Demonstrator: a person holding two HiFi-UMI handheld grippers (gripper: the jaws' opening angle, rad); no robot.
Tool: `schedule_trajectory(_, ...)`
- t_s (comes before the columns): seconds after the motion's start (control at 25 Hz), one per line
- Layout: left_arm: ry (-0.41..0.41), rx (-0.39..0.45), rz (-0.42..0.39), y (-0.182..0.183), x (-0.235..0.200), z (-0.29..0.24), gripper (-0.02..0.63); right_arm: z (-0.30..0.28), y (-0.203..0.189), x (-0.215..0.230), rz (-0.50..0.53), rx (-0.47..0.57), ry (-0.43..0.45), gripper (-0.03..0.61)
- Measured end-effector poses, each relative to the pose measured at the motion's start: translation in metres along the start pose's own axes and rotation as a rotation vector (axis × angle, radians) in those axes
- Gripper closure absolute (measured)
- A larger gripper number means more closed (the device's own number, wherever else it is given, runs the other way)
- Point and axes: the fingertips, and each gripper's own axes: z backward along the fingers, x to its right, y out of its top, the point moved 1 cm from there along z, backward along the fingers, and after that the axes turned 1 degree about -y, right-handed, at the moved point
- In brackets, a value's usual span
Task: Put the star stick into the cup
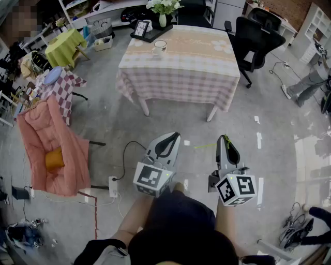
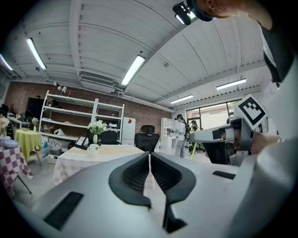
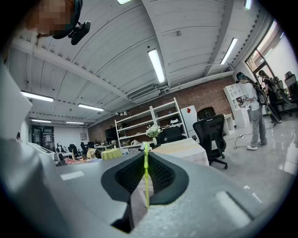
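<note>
A white cup (image 1: pixel 159 47) stands on the far table (image 1: pixel 181 72) with the checked cloth, well ahead of both grippers; the left gripper view also shows the cup (image 2: pixel 93 149). My right gripper (image 1: pixel 224 137) is shut on a thin yellow-green star stick (image 1: pixel 205 146), which pokes out leftward from its tip. In the right gripper view the stick (image 3: pixel 146 176) runs upright between the closed jaws of that gripper (image 3: pixel 145 153). My left gripper (image 1: pixel 173 135) is held level beside it. Its jaws (image 2: pixel 149 157) meet with nothing between them. The stick's star end cannot be made out.
A vase of flowers (image 1: pixel 163 8) and a dark frame (image 1: pixel 141 28) share the table's far end. A black office chair (image 1: pixel 256 33) stands right of the table. A chair draped in a pink jacket (image 1: pixel 49 150) is left, with a power strip (image 1: pixel 113 185) and cable on the floor.
</note>
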Motion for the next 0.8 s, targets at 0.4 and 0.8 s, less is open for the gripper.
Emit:
schedule_trajectory(0.4, 0.056, -0.028, -0.012, -0.01, 0.0, -0.001, 0.594, 0.011, 0.0, 0.012, -0.021, 0.002, -0.03, 0.558)
schedule_trajectory(0.8, 0.093, -0.008, 0.054, -0.003, -0.012, 0.0, 0.594, 0.005, 0.005, 0.014, -0.001, 0.022, -0.04, 0.558)
